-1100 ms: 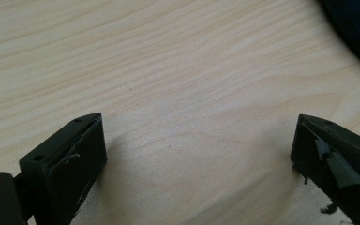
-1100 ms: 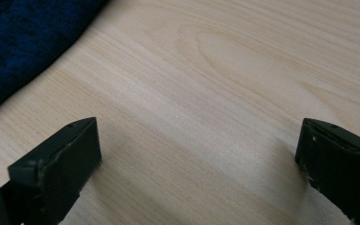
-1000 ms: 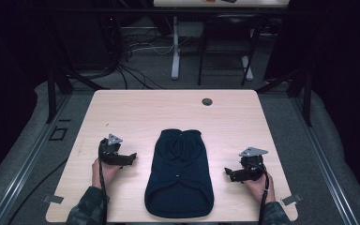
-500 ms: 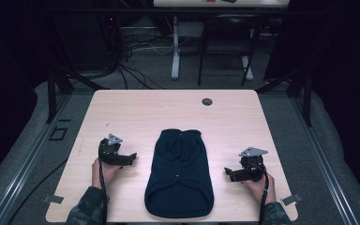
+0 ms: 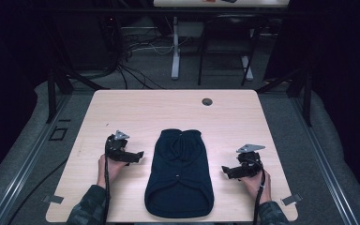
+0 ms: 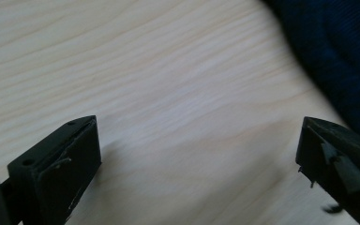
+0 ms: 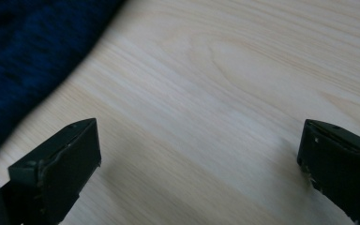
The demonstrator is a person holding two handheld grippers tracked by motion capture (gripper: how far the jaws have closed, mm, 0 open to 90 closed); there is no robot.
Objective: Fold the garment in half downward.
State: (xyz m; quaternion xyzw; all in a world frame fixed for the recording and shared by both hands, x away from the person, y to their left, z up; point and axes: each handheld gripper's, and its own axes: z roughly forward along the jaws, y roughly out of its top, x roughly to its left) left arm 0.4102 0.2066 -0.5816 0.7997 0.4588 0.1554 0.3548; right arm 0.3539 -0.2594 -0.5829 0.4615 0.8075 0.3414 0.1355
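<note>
Here, the sweater (image 5: 180,173) looks soft and limp; with both grippers' fingers wide, pinch its hem corners.

Dim lab – bare wood table (image 5: 136,112), floor cables (image 5: 136,47), desk legs (image 5: 175,51)

Dim surroundings, softly blurred close-ups

Dark navy knit garment (image 5: 180,173) on the worktop.
It lies flat, lengthwise from 12 to 6 o'clock, rounded end at 6.
</note>
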